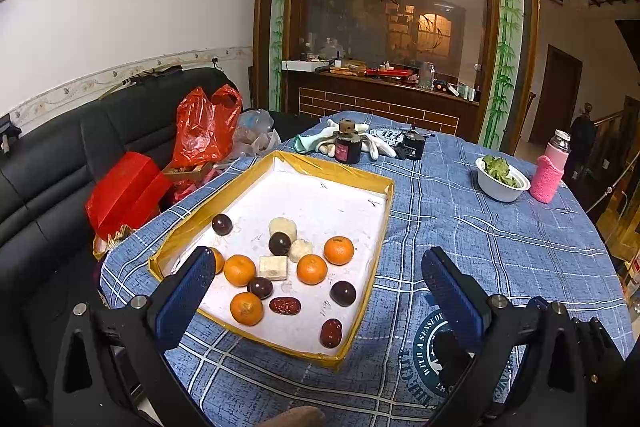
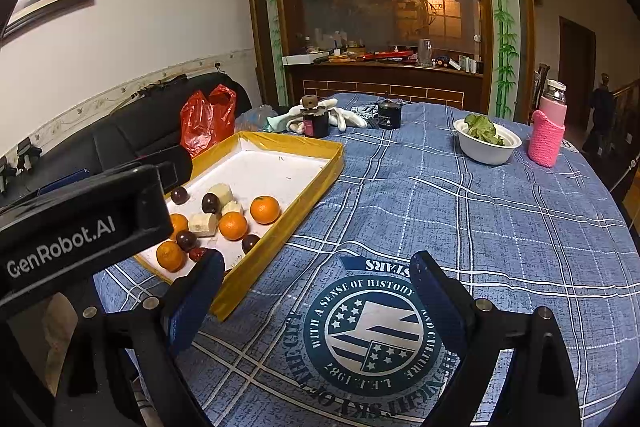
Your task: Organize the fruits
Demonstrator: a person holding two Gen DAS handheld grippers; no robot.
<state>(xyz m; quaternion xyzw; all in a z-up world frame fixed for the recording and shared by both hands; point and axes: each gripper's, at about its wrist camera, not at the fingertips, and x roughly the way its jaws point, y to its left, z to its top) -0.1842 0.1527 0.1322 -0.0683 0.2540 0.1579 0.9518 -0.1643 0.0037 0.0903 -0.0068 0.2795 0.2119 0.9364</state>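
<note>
The fruits lie mixed in the tray (image 1: 384,223), at its near end. The left gripper (image 1: 320,291) is spread wide, empty, w/ the fruits straight ahead btw its fingers. The right gripper (image 2: 316,291), also spread and empty, has the tray off to its left, so the left is nearer, I think.

The tray (image 1: 340,179) sits on the table's (image 1: 500,247) left side, fruit bunched at its near end. Beyond it stand 2 jars (image 1: 348,147); far right, a bowl (image 1: 502,183) beside a bottle (image 1: 550,171).
</note>
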